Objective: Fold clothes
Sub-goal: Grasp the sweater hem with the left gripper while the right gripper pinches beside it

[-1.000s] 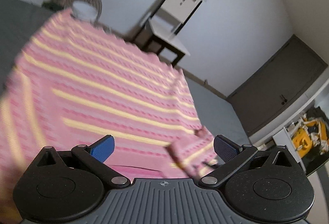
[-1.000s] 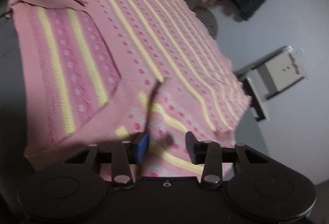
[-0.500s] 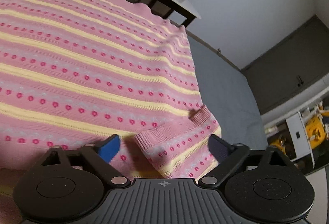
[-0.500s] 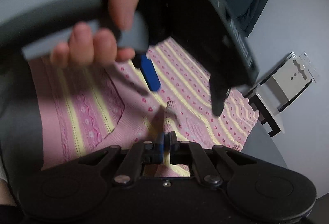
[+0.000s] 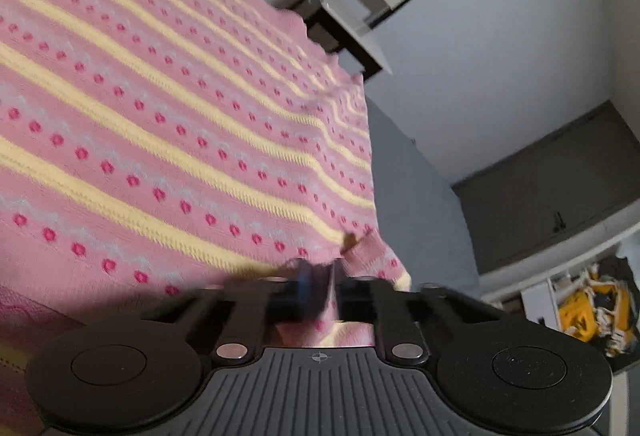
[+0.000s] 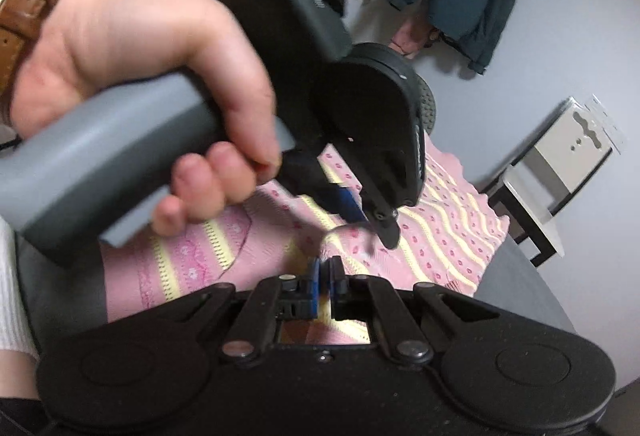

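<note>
The pink striped sweater [image 5: 168,140] lies spread flat on the grey surface [image 5: 416,196], stripes running across both views. The left gripper [image 5: 318,286] is clenched on its cuffed sleeve [image 5: 372,256]. The right gripper [image 6: 325,274] pinches knit just beside it, equally near.

Pink knitted sweater [image 5: 168,124] with yellow stripes and red dots, spread flat on grey bed [image 5: 416,196], scalloped hem toward the wall, cuff [image 5: 372,252] folded over its edge

Grey surface [image 5: 416,196] carries the pink sweater [image 5: 168,124].
</note>
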